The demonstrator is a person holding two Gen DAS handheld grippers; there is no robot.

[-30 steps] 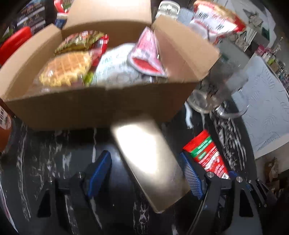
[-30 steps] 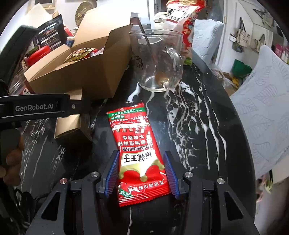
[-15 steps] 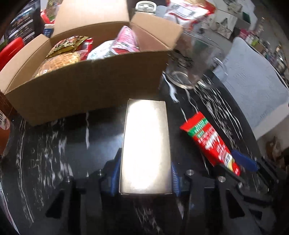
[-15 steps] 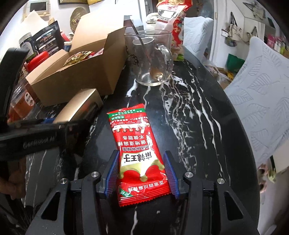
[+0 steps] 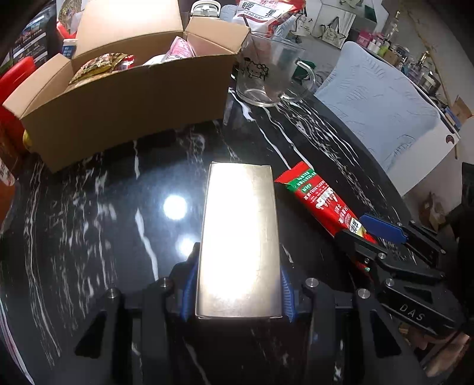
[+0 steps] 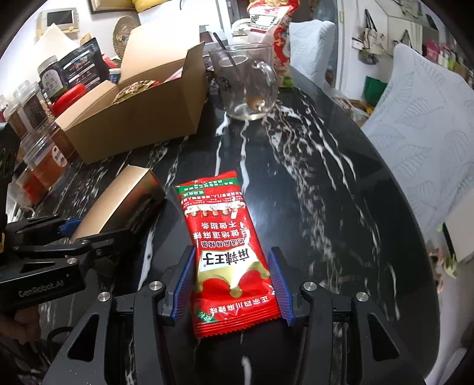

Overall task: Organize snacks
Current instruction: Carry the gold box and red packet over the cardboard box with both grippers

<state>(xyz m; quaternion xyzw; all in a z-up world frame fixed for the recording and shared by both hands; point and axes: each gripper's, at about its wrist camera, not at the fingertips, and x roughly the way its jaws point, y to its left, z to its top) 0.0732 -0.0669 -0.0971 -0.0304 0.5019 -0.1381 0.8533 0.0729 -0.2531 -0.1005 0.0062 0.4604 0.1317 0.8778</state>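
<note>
A shiny gold box (image 5: 240,237) lies lengthwise between the blue pads of my left gripper (image 5: 237,284), which is shut on its near end. From the right wrist the same gold box (image 6: 118,201) sits in the left gripper (image 6: 89,234). My right gripper (image 6: 232,284) is shut on a red snack packet (image 6: 228,245), pads pressed on both long edges. In the left wrist view the red packet (image 5: 314,192) points out of the right gripper (image 5: 367,234), just right of the gold box. An open cardboard box (image 5: 124,97) (image 6: 133,118) holding several snacks stands beyond both.
Everything sits on a black marble table (image 5: 89,207). A glass mug (image 5: 266,77) (image 6: 246,86) with a spoon stands right of the cardboard box. Jars (image 6: 44,160) line the left edge. A snack bag (image 5: 266,11) stands behind; a pale blue chair (image 6: 420,118) is to the right.
My left gripper closed on the gold box, which now lies straight between the pads, and drew back from the cardboard box. The right gripper, with the red packet, also moved back from the mug.
</note>
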